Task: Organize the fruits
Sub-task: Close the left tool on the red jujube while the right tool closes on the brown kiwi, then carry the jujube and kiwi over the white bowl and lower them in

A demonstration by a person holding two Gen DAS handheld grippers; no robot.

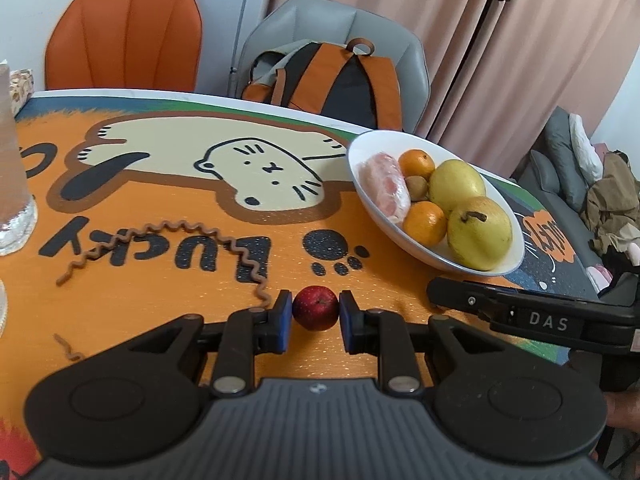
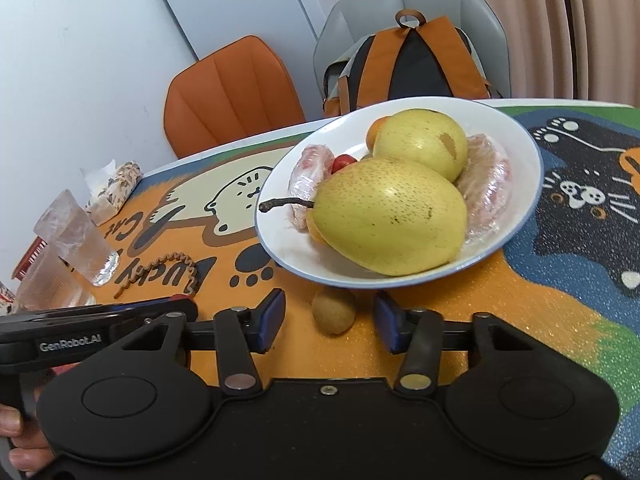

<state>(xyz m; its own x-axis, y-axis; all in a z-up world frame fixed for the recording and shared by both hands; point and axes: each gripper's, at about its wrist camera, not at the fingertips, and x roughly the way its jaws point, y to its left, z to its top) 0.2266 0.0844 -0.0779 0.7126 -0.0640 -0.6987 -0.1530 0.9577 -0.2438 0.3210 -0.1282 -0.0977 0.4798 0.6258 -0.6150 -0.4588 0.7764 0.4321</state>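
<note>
In the left wrist view my left gripper (image 1: 315,312) is shut on a small red apple (image 1: 315,307) just above the orange mat. A white plate (image 1: 436,260) to the right holds two yellow pears (image 1: 479,232), two oranges (image 1: 424,222), a kiwi (image 1: 417,188) and a wrapped pink fruit (image 1: 385,188). In the right wrist view my right gripper (image 2: 330,320) is open around a brown kiwi (image 2: 334,315) lying on the mat in front of the plate (image 2: 520,168). The pads stand apart from the kiwi.
A coiled brown cord (image 1: 168,248) lies on the mat at the left. Clear glasses (image 2: 76,236) and a tissue pack (image 2: 114,186) stand at the far left. An orange chair (image 1: 124,36) and a grey chair with a backpack (image 1: 332,76) are behind the table.
</note>
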